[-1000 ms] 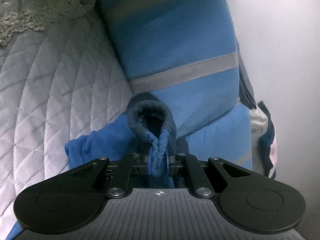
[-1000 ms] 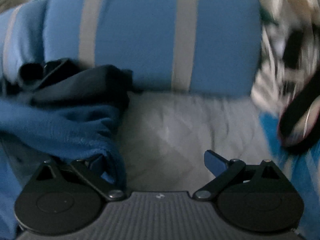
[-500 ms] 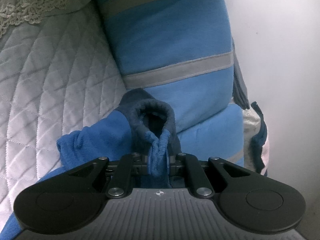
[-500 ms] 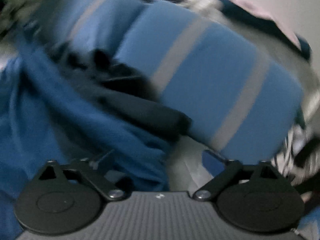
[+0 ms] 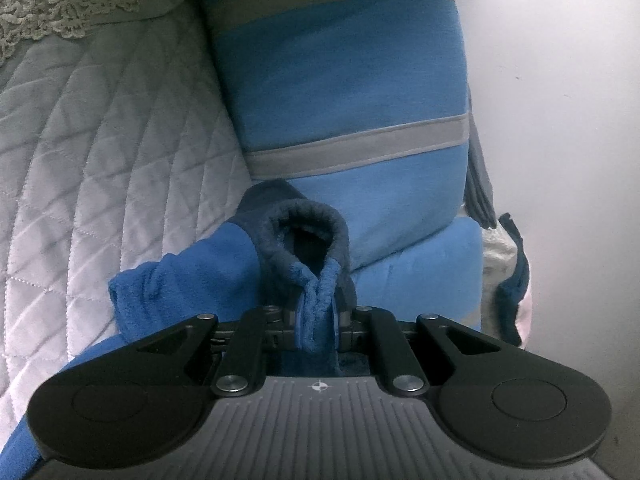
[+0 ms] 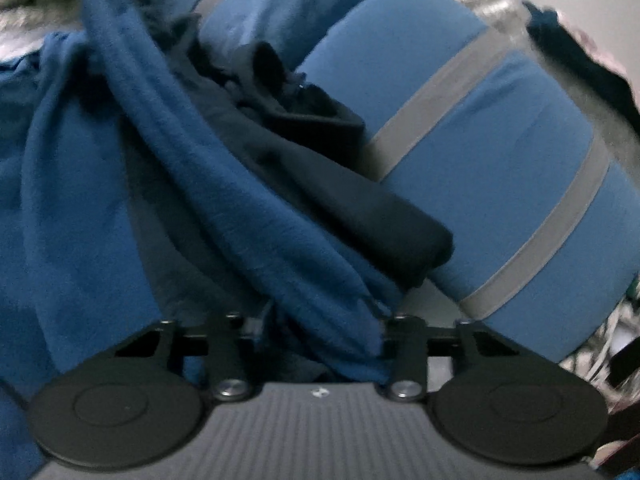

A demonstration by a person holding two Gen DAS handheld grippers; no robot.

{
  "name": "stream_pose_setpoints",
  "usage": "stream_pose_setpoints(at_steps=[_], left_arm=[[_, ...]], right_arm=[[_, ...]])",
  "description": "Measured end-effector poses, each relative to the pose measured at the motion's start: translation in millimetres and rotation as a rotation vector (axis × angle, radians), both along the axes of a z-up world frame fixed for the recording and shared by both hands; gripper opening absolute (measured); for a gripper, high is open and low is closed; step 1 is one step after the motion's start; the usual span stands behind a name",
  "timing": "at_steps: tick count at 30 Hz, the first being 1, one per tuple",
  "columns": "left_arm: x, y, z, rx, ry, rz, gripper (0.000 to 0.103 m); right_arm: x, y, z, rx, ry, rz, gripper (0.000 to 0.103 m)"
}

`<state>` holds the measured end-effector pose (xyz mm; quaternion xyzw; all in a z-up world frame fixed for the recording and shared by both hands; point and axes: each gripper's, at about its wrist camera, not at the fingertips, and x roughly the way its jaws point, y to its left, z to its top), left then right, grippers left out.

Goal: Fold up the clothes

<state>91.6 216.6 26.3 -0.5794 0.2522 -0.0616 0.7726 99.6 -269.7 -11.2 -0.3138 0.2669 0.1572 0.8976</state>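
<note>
Left wrist view: the left gripper (image 5: pixel 316 322) has its fingers pressed together on the dark-trimmed cuff (image 5: pixel 304 236) of a blue fleece garment (image 5: pixel 188 284). The sleeve runs off toward 8 o'clock over a white quilted bedspread (image 5: pixel 104 168). A blue pillow with grey stripes (image 5: pixel 344 92) fills 12 o'clock, and a lace-edged cloth (image 5: pixel 80 12) sits at 10 o'clock. Compared with 1 second ago, this grip is unchanged; the bedspread and pillow have only slid a little in view, so the hand has shifted slightly with the cuff.

Right wrist view: the right gripper (image 6: pixel 320 332) now pinches a bunched fold of the same blue fleece garment (image 6: pixel 224 184), which rises toward 11 o'clock in a taut band. A dark navy cloth (image 6: pixel 360 200) lies against the striped pillow (image 6: pixel 500 168) at 2 o'clock. 1 second ago these fingers were spread wide with fleece only beside the left one; they have since closed on the fabric.

Both hands now hold the garment at 2 points, which I judge lets it be lifted and spread for a fold.
</note>
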Motion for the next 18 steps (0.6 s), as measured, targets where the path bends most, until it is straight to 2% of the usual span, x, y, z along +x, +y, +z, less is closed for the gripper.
stream_pose_setpoints(at_steps=[1,4,9,10,12,13,15,18], left_arm=[[0.0,0.0,0.0,0.0,-0.001,-0.001,0.013],[-1.3,-0.9,3.4,-0.009,-0.007,-0.012,0.013],[-8.3,-23.3,27.4,0.011,-0.123,-0.13,0.013],[-9.8,-29.1,33.1,0.018,-0.151,-0.16,0.013],[-17.2,-46.1,46.4,0.091,-0.222,-0.222,0.013],[-19.7,-52.1,45.0,0.122,-0.209,-0.238,0.013],[-23.2,-61.0,33.7,0.173,-0.129,-0.257,0.013],[-28.4,-74.4,16.8,0.249,-0.008,-0.284,0.013]], right_arm=[[3.2,-1.6,0.1,0.023,0.013,-0.008,0.028],[8.5,-9.2,9.5,0.108,0.017,-0.052,0.014],[7.6,-49.1,57.7,0.362,-0.151,-0.234,0.011],[7.2,-55.9,63.4,0.377,-0.181,-0.268,0.01],[6.3,-67.3,71.6,0.378,-0.234,-0.328,0.01],[6.3,-71.9,71.4,0.371,-0.235,-0.347,0.01],[6.1,-78.6,63.0,0.343,-0.191,-0.38,0.01],[6.9,-80.6,42.1,0.252,-0.087,-0.387,0.012]])
